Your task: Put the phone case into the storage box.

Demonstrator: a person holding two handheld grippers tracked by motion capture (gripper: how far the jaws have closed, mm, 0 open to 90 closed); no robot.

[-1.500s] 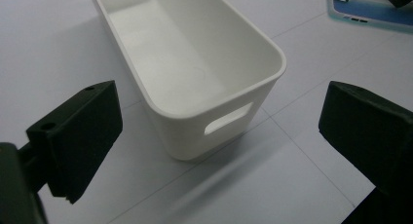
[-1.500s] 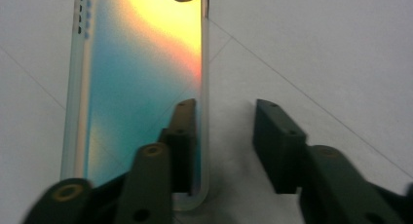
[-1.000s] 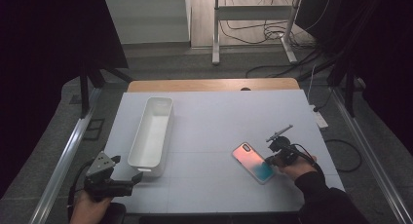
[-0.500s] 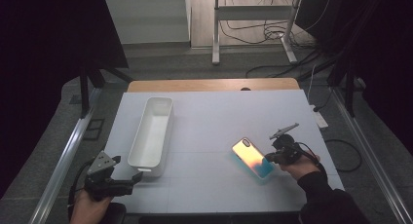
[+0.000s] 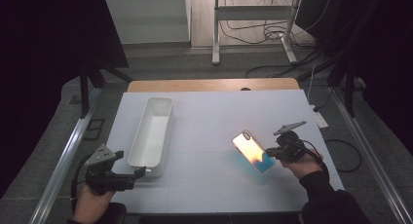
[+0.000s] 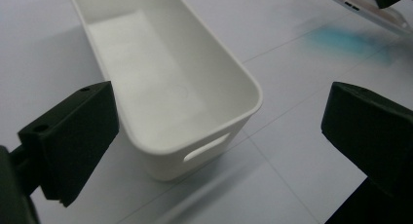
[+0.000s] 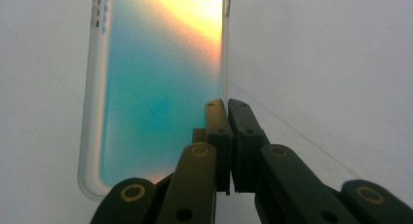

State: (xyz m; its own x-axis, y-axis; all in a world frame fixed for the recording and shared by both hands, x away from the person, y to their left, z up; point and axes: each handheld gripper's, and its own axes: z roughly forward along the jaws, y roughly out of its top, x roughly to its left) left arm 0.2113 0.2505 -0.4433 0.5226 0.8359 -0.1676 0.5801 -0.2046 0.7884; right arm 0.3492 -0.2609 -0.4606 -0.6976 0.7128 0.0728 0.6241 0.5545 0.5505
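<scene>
Phone case point(image 5: 253, 152) now tilted higher

My right tongs point(image 7: 228, 112) are matte black with flat linked arms and brass-ringed pivot screws. My left tongs point(image 6: 219, 131) carry blocky black pads with small holes. Each has a grey three-cornered plate and black cable; I wear dark sleeves.

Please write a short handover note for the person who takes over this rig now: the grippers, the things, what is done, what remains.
Right gripper: shut on the long edge of the phone case, holding it lifted and tilted above the table.
Left gripper: open, holding nothing, just before the near end of the white bin.
Done: case is picked up.
Left, probably: carry the case to the bin, which holds nothing yet, and release it inside. The left gripper could steady the bin.
</scene>
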